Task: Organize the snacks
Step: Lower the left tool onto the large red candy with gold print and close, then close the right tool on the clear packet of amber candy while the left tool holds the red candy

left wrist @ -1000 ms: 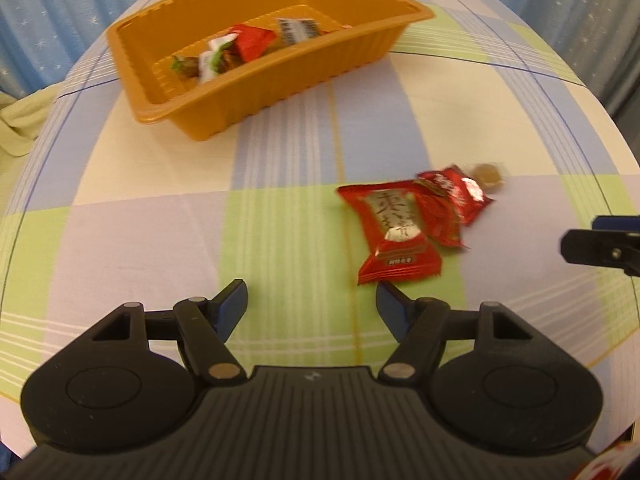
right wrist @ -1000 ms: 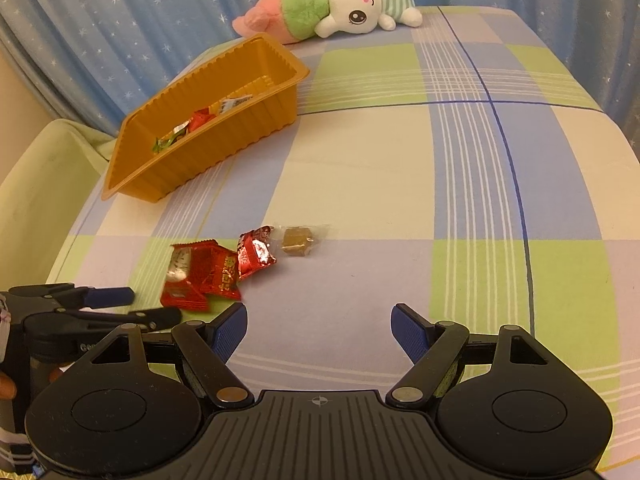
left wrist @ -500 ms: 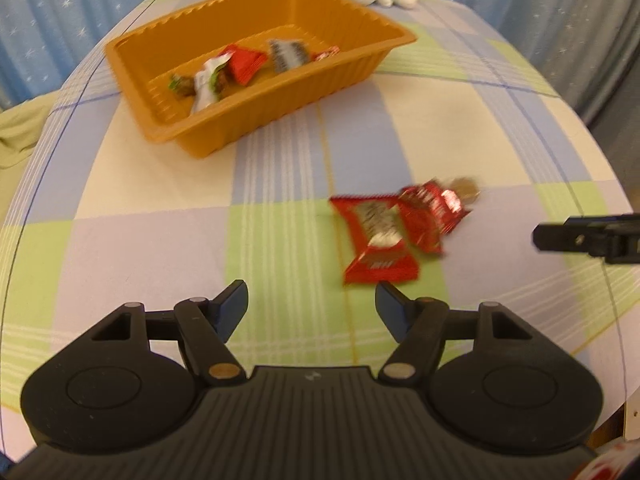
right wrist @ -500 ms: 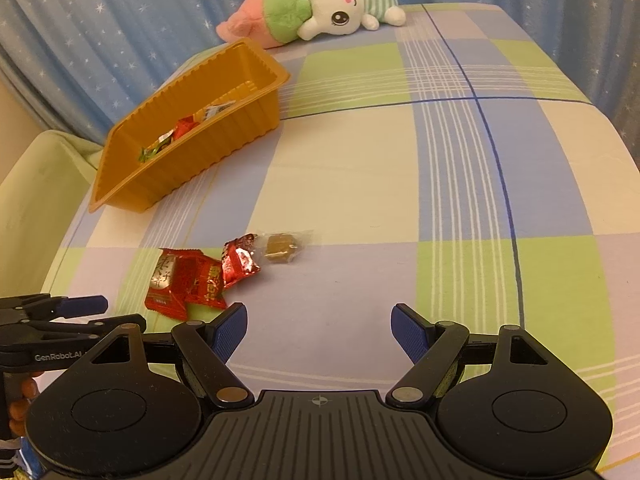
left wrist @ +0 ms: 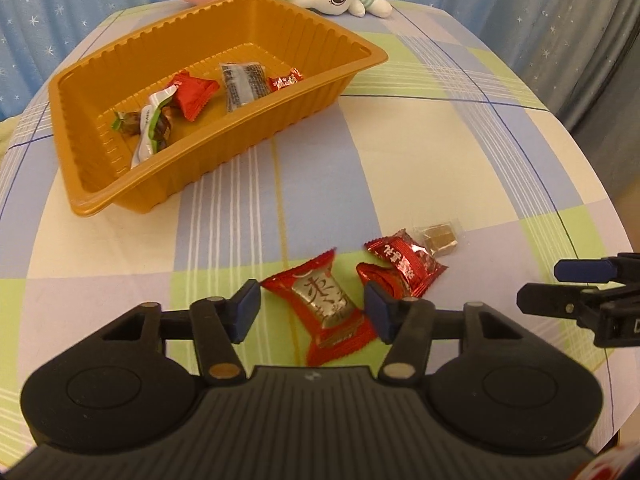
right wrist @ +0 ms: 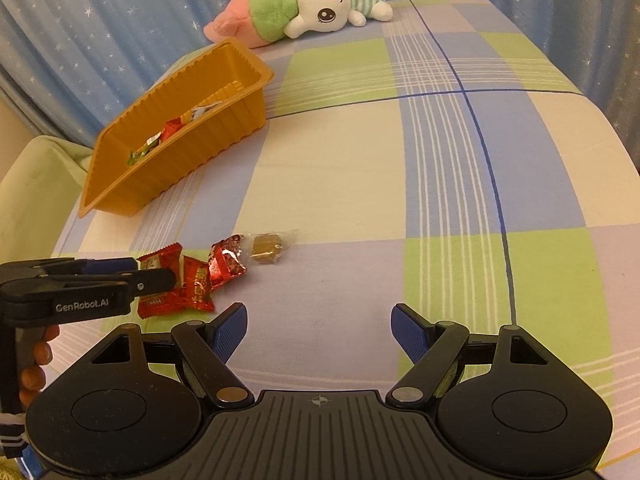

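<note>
Straddling a crinkly red foil packet (left wrist: 326, 307), left tool (left wrist: 310, 310) gapes; ribbed orange tray (left wrist: 348, 76) behind.

Plush rabbit (right wrist: 320, 6) lying on its side at far edge of worktop w/ plaid cloth (right wrist: 460, 168). Blue star-print curtain (right wrist: 100, 20) behind.

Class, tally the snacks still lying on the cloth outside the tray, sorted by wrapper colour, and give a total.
Red wrappers: 3
Clear wrapper: 1
Total: 4
</note>
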`<state>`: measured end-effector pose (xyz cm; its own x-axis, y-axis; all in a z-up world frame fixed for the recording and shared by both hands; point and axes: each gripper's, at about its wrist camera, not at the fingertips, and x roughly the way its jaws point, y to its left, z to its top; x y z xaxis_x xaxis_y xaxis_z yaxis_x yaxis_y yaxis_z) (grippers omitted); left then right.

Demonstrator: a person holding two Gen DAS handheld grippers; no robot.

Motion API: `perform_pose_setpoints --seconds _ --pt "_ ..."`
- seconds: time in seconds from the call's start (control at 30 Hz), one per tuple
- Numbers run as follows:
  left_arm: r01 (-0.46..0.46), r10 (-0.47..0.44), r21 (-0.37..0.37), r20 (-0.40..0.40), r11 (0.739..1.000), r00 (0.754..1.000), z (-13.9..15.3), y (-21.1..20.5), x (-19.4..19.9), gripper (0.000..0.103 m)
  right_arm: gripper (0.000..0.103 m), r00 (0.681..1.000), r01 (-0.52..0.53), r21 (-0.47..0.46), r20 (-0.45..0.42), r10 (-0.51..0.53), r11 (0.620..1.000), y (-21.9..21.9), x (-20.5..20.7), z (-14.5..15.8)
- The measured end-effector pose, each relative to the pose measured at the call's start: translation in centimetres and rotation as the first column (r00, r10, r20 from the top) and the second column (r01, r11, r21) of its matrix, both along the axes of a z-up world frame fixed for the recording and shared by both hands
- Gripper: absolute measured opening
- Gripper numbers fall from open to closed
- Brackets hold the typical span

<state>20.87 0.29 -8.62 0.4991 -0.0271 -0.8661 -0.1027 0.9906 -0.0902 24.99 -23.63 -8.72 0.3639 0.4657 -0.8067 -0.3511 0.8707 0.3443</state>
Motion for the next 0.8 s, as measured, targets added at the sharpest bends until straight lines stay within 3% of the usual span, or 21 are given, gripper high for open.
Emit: perform_pose_setpoints --seconds 0.13,0.27,0.6,0.67,0.8 --pt "-0.007 0.007 -0.007 -0.013 1.000 1.000 -0.4 0.2 0.4 0.043 0.079 1.000 -0.010 -0.002 0.010 0.010 1.000 0.2 0.1 0.0" --pt "0.002 -0.002 -0.004 -0.024 1.000 1.000 -0.6 0.3 0.3 0.024 0.079 0.999 -0.026 -0.007 0.022 0.026 1.000 0.5 0.2 0.0" --pt "-0.075 0.076 0.024 -0.016 0.997 0.997 -0.3 2.6 -0.8 0.022 0.078 0.992 -0.098 -0.034 0.079 0.100 0.995 2.6 0.8 -0.3" --pt "-0.096 0.096 0.025 -0.014 0.995 0.995 -0.1 3.2 -1.2 0.022 0.063 0.986 -0.128 -0.027 0.101 0.131 0.991 3.1 0.9 -0.3" --pt "-0.132 0.133 0.025 -0.011 0.991 0.991 0.2 4.3 -2.1 0.022 0.052 0.969 -0.197 -0.064 0.141 0.204 0.978 4.4 1.2 -0.7"
